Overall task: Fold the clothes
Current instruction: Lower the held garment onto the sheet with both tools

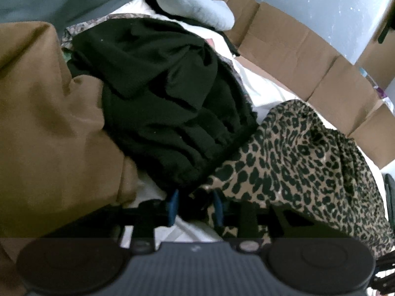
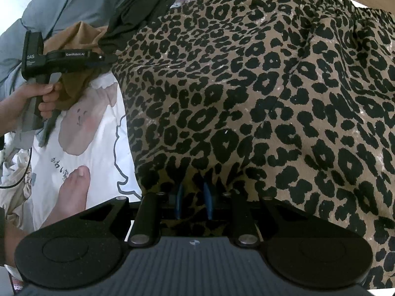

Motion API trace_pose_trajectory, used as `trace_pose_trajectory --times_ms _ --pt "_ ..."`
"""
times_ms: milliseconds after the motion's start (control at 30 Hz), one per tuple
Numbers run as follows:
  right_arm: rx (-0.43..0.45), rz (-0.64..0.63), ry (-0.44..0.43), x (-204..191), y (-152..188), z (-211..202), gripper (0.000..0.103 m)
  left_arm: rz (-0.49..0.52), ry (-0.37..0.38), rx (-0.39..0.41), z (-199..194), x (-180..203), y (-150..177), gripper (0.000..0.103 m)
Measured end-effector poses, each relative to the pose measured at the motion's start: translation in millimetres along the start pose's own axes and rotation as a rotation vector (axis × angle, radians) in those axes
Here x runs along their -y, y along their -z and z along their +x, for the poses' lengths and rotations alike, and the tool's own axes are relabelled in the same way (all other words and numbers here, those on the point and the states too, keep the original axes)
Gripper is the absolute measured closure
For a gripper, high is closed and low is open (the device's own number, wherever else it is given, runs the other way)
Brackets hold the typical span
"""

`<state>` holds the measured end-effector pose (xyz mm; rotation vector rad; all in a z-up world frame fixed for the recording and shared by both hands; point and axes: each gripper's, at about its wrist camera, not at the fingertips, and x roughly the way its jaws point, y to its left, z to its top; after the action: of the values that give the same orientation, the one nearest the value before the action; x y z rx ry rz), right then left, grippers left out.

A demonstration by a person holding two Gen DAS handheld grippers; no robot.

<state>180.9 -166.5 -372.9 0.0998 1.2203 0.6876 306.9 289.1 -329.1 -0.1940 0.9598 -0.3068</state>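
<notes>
Spread across the white printed bedsheet (image 2: 81, 133), the tan-and-black leopard-print garment with a gathered elastic waistband (image 2: 246, 86) fills your right wrist view from 9 o'clock round to 3 o'clock, its waistband at 1 o'clock. Your right gripper (image 2: 193, 201) bites its near edge at 6 o'clock: the blue-padded fingers stand close together with leopard cloth between them, so they look clamped on the hem. In the left wrist view the same garment trails off to 4 o'clock, beside a crumpled black fleece garment (image 1: 172, 98) at centre and a brown woven garment (image 1: 44, 123) at 9 o'clock. Your left gripper (image 1: 195, 207) shows a gap between its fingers, and whether cloth sits in it cannot be told. You appear to hold the leopard piece by an edge; whether spreading or mid-fold, the frames leave unsettled. Either way, both corners need tension before the cloth travels.
</notes>
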Motion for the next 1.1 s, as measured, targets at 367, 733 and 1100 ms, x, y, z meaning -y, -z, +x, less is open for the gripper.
trace_pose_trajectory --times_ms 367,733,1100 --pt "0.0 0.005 0.002 2 3 -2 0.079 0.007 0.078 0.029 -6 12 -4 0.077" --pt "0.006 0.012 0.006 3 3 -3 0.079 -0.141 0.196 -0.032 17 -16 3 0.087" --pt "0.155 0.063 0.097 22 -19 -39 0.08 -0.077 0.193 0.02 -3 -3 -9 0.099"
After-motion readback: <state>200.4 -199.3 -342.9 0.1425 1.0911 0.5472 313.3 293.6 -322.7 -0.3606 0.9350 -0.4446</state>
